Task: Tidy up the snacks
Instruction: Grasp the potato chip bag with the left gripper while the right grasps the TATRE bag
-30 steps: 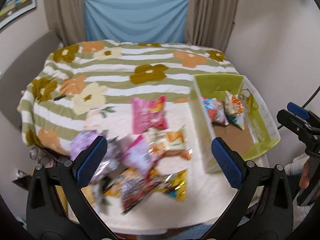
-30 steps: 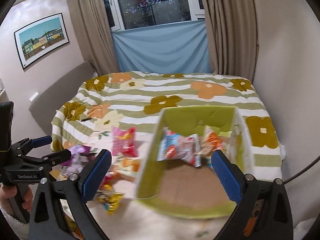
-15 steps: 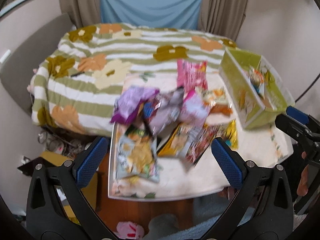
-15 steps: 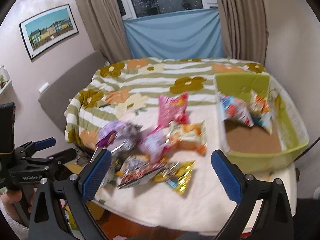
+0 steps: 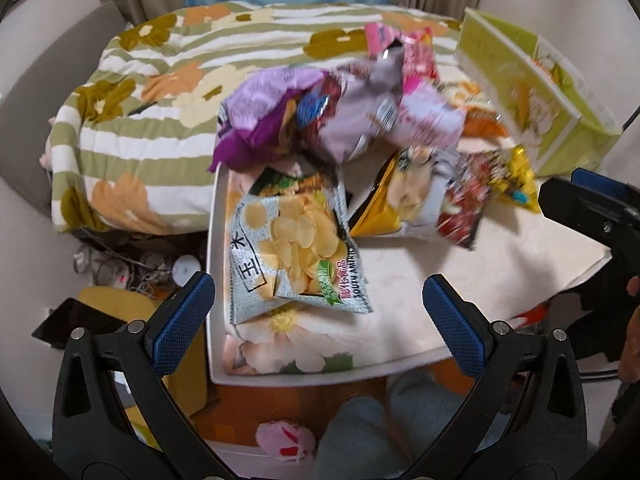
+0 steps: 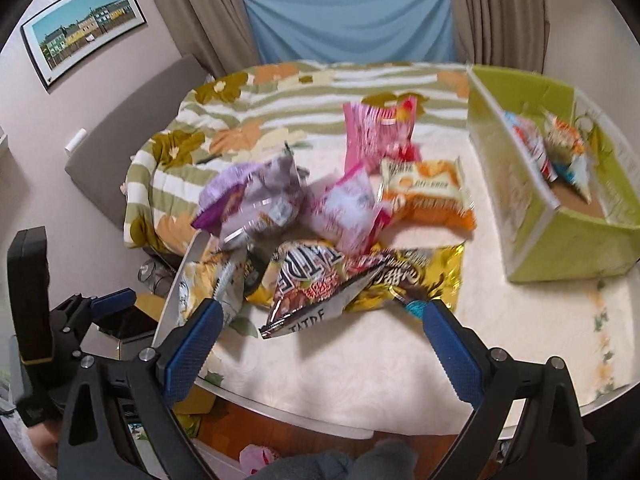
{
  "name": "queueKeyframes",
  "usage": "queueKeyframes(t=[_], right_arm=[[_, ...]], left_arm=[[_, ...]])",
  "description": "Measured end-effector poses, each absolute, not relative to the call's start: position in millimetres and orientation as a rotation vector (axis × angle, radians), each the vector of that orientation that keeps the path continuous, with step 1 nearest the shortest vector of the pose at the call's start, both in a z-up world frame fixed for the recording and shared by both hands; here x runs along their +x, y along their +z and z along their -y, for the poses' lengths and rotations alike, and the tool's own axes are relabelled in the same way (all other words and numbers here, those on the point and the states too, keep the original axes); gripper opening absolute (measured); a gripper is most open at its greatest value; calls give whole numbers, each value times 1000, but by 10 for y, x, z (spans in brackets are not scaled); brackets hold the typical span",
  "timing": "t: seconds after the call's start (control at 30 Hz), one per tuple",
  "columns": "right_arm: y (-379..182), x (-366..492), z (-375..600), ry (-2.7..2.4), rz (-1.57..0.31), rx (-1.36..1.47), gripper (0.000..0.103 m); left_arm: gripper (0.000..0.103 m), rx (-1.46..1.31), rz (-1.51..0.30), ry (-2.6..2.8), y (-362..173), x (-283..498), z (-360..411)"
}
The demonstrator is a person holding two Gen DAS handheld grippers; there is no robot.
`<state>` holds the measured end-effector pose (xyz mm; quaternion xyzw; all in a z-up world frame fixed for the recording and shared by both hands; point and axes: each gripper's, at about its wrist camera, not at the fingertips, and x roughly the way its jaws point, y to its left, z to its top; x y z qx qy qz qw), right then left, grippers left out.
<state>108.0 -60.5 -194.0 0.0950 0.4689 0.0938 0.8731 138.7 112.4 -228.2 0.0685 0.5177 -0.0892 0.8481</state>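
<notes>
Our left tongs point(image 5: 318, 304) are spread wide and hold nothing, hanging over the near left corner of the desk point(image 5: 400, 344); between their tips lies a pale chip bag point(image 5: 296, 244), untouched. Our right tongs point(image 6: 320, 342) gape just as wide and empty above the near edge, with bare cloth point(image 6: 360, 360) beneath them. Beyond both, the snack pile point(image 6: 320, 232) is heaped across the middle and left of the desk, one purple bag point(image 5: 260, 120) overhanging the far left edge. The green box point(image 6: 560, 208) stands at the right end, apart from the pile, with a few packets point(image 6: 556, 148) inside. The near right of the desk lies open. A striped flowered bed point(image 6: 280, 92) meets the far edge; curtains point(image 6: 200, 12) and a framed picture point(image 6: 84, 20) lie behind.
</notes>
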Motion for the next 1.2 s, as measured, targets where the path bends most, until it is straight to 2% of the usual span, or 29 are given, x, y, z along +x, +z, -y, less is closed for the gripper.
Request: queueKeyframes(t=[0.23, 0.53, 0.8, 0.83, 1.03, 1.2], right_arm=[[-2322, 1334, 546, 224, -1053, 238, 100], [-2496, 1509, 496, 243, -1032, 218, 99], [-2516, 1623, 366, 296, -1005, 66, 100], [-2522, 1653, 340, 321, -1012, 38, 100], [-2555, 1809, 240, 425, -1056, -111, 100], [-2653, 1945, 247, 486, -1103, -68, 100]], left_arm=[[103, 198, -1089, -125, -2615, 1579, -1042], [103, 226, -1113, -88, -2799, 1815, -1053], [91, 229, -1157, -76, -2957, 1983, -1088], [87, 227, -1160, -75, -2961, 1988, -1098], [85, 225, -1172, -77, -3001, 2026, -1127], [81, 201, -1184, -76, -2990, 2017, -1143]])
